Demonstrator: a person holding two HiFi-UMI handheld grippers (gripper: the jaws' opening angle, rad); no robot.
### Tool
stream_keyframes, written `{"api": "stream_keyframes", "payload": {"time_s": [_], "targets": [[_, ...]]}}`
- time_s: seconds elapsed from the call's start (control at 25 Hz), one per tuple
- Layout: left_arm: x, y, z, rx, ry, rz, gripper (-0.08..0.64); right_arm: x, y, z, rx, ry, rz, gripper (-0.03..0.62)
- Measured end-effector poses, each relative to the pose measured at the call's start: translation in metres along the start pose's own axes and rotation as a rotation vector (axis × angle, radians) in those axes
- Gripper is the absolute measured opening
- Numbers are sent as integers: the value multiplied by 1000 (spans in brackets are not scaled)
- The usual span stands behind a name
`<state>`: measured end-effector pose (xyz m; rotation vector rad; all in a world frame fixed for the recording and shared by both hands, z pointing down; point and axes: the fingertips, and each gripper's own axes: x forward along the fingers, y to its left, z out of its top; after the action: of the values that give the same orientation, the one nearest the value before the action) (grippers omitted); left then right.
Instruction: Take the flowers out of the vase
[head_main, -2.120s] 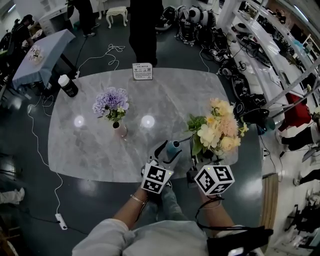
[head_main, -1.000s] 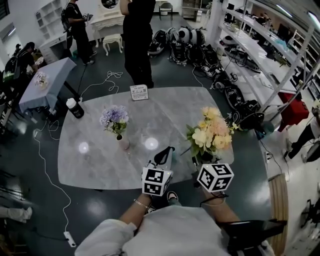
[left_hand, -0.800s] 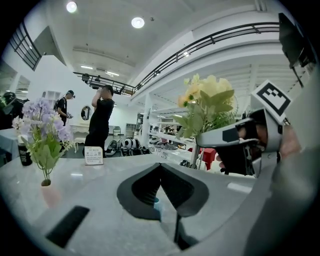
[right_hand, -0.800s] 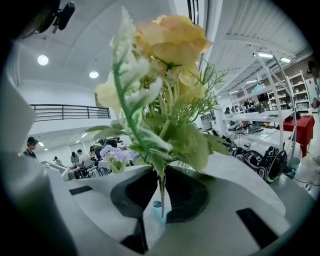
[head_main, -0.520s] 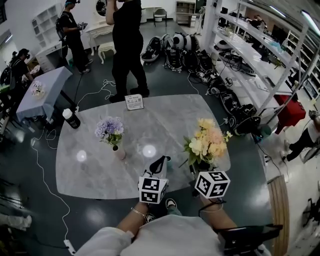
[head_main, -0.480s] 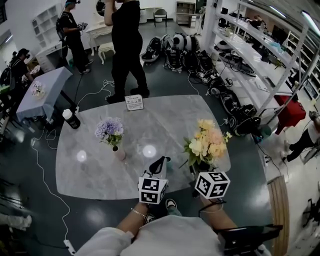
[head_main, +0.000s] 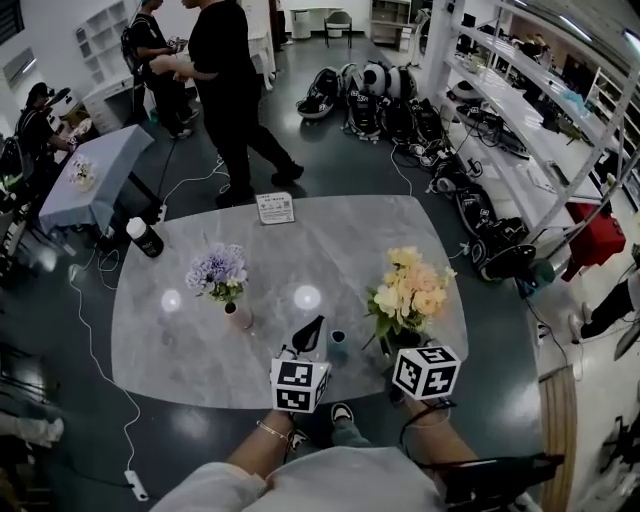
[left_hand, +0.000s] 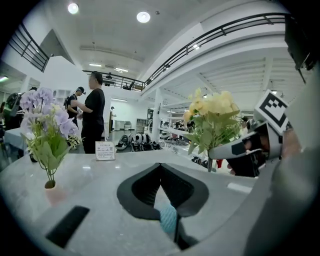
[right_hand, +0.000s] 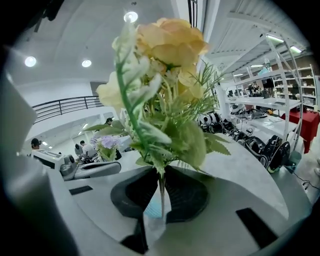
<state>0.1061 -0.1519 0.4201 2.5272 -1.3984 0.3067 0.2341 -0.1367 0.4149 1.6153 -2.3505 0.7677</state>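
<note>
Pale yellow flowers (head_main: 410, 290) tinged peach, and purple flowers (head_main: 218, 268), over a grey marbled table (head_main: 340, 235); the vase (head_main: 338, 343) is teal.

Place: large lab or workshop hall | Evidence: metal shelving (head_main: 540, 80) loaded with equipment, gear heaped on floor (head_main: 375, 95) (black-and-white, kind unclear), trailing cables (head_main: 128, 410), mezzanine railing (left_hand: 215, 34)

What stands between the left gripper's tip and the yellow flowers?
A small blue vase; the head view shows it.
</note>
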Motion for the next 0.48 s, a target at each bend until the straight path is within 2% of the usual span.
{"api": "stream_keyframes", "payload": {"time_s": [0.48], "targets": [[47, 38, -30, -48, 76, 69, 9, 75, -33, -24, 17, 174, 48, 42]]}}
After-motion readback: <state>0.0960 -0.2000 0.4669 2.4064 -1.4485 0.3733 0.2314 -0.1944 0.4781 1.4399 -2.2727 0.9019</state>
